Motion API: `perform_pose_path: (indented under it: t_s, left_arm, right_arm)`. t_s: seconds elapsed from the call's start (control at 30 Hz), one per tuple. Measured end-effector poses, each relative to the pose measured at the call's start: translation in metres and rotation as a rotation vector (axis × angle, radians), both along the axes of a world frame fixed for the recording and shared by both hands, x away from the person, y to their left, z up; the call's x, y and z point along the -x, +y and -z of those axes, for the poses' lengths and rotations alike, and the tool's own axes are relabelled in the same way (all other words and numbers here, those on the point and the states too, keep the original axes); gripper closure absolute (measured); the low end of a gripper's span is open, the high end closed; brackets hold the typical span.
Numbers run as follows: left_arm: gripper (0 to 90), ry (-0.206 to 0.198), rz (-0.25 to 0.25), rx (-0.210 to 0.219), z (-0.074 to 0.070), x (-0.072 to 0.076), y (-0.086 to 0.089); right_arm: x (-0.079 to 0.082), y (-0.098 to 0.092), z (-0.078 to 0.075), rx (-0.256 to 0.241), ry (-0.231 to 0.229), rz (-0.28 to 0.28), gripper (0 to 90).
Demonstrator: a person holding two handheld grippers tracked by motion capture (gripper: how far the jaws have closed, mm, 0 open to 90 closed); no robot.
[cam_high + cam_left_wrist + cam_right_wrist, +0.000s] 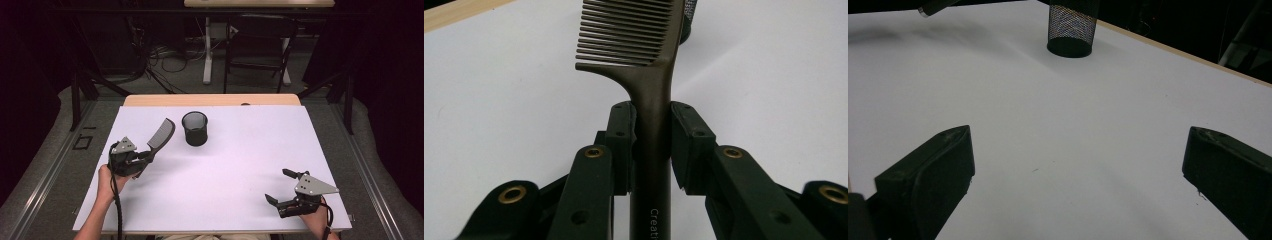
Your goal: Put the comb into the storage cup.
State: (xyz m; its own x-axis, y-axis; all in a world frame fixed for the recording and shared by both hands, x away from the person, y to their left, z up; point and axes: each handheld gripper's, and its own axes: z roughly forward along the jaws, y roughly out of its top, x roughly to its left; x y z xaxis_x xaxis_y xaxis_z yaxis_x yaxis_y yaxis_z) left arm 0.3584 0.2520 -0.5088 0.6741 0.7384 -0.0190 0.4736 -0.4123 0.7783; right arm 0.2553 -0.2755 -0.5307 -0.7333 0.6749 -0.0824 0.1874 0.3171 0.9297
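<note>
Comb (651,75), dark matte plastic with fine teeth, sits clamped in left gripper (651,130); right gripper (1073,165) gapes.

high view: above near edge, facing forward-down over bench (225,175) | tool views: low, close | shared: mesh cup (194,128) (1071,31)

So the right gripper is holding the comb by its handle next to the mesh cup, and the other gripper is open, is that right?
Not quite: the left gripper holds the comb by its handle, as the left gripper view shows. The right gripper is the open one. The mesh cup stands nearby.
</note>
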Motion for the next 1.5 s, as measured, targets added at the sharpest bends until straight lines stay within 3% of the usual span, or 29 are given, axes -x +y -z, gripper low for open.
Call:
perform_pose_path:
  t_s: [1.5]
  left_arm:
    - [72.4,-0.152,-0.104,0.135,-0.004,-0.002,-0.017]
  right_arm:
    - [-0.001,0.001,0.001,0.003,0.006,0.002,0.0]
